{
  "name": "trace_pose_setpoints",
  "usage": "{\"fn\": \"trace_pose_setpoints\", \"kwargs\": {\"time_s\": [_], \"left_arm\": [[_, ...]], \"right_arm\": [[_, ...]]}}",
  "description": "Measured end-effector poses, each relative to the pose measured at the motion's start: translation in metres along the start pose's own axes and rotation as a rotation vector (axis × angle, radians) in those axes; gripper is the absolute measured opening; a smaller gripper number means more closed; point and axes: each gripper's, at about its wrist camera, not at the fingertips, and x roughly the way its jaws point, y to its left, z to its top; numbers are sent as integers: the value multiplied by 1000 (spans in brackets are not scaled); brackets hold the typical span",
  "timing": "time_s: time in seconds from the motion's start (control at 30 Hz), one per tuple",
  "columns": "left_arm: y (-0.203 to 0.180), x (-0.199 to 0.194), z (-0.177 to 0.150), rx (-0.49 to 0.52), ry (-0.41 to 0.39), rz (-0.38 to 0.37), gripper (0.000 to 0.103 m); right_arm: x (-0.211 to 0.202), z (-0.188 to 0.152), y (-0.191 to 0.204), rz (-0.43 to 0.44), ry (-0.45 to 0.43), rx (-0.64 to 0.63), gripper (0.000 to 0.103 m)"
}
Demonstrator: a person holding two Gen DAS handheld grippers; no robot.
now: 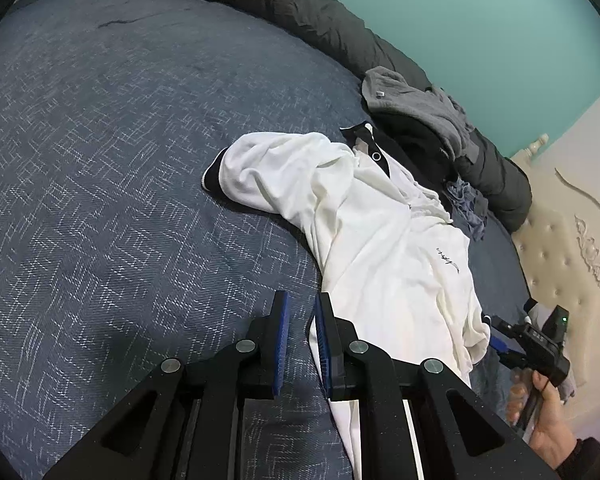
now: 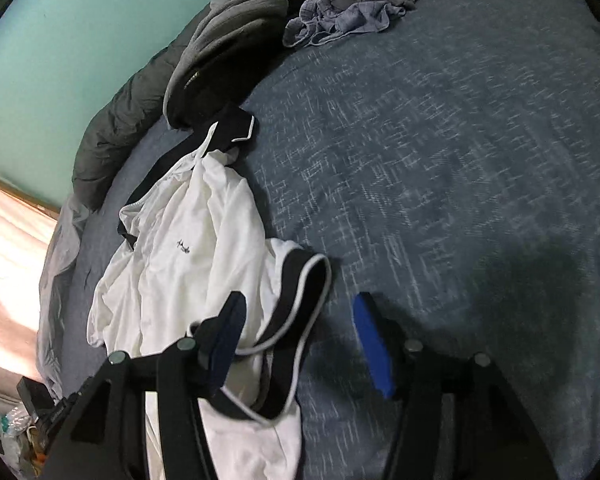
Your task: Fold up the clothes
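While the left gripper (image 1: 302, 340) stands with its blue ribbed pads nearly together, a narrow gap shows between them and the hem of the white shirt (image 1: 384, 240) runs against and under the right-hand pad, so I cannot tell whether cloth is pinched. The right gripper (image 2: 300, 344) has its jaws parted wide, nothing pressed between the pads, though the shirt's black white-piped cuff (image 2: 300, 300) lies in the gap over the bedspread (image 2: 460, 160). A small black script mark sits on the shirt's chest, too small and cursive to read; no other writing can be made out. The shirt is soft, creased knit with a black collar, sprawled across the blue bedspread, whose weave shows pale broken crosshatch lines. Only the left wrist view shows the person's hand (image 1: 548, 428) gripping the other tool's handle at the bed's near right edge, a cream tufted headboard (image 1: 572, 248) with carved scrollwork, and the shirt's other sleeve bunched toward the middle of the bed. Only the right wrist view shows pale, brightly lit folds beyond the bed's left edge and a dark shadow on the bedspread. Both views show a rumpled grey garment (image 2: 236, 40) and a blue-grey crumpled cloth (image 2: 340, 20) near the far edge, beside a long dark quilted roll (image 1: 300, 12) lying against the teal wall (image 1: 480, 20).
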Motion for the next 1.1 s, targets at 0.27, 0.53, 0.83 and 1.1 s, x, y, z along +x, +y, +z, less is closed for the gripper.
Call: {"fn": "trace_pose_setpoints", "kwargs": {"time_s": [0.27, 0.53, 0.83, 1.1], "left_arm": [[2, 4, 1, -5, 6, 1, 14], [0, 6, 1, -2, 14, -3, 14], [-2, 10, 1, 2, 19, 3, 14], [5, 10, 6, -10, 17, 12, 14]], "right_arm": [[8, 7, 13, -43, -39, -126, 3], [-41, 62, 11, -145, -190, -211, 1], [-58, 125, -2, -243, -237, -253, 1], [-33, 150, -36, -351, -199, -172, 1]]}}
